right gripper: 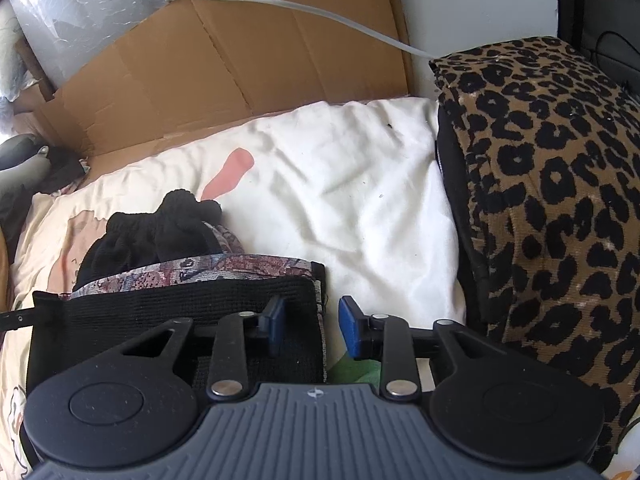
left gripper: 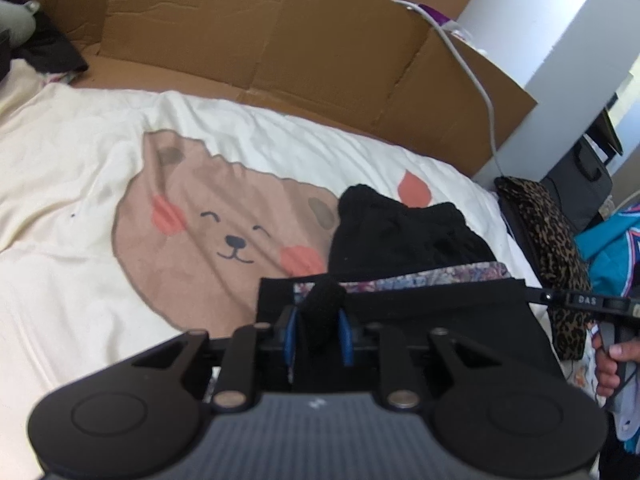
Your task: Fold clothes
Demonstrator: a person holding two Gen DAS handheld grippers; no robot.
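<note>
Bed covered by cream blanket with brown bear-face print (left gripper: pixel 208 216). Flattened brown cardboard sheets (left gripper: pixel 280 36) stand along far side. White wall (left gripper: pixel 540 20) behind. Leopard-print fabric cushion (right gripper: pixel 552 184) at bed's right edge. Daylight.

Garment (right gripper: pixel 180 304) on blanket (right gripper: pixel 340 200); cardboard (right gripper: pixel 224 60) behind.

Black garment (right gripper: pixel 180 312) coarse matt knit; blanket (left gripper: pixel 80 152) soft cloth; cardboard (left gripper: pixel 280 32) matt, creased.

Black left claw (left gripper: pixel 319 330), blue pads (left gripper: pixel 291 332), silver screws, ribbed grey housing
</note>
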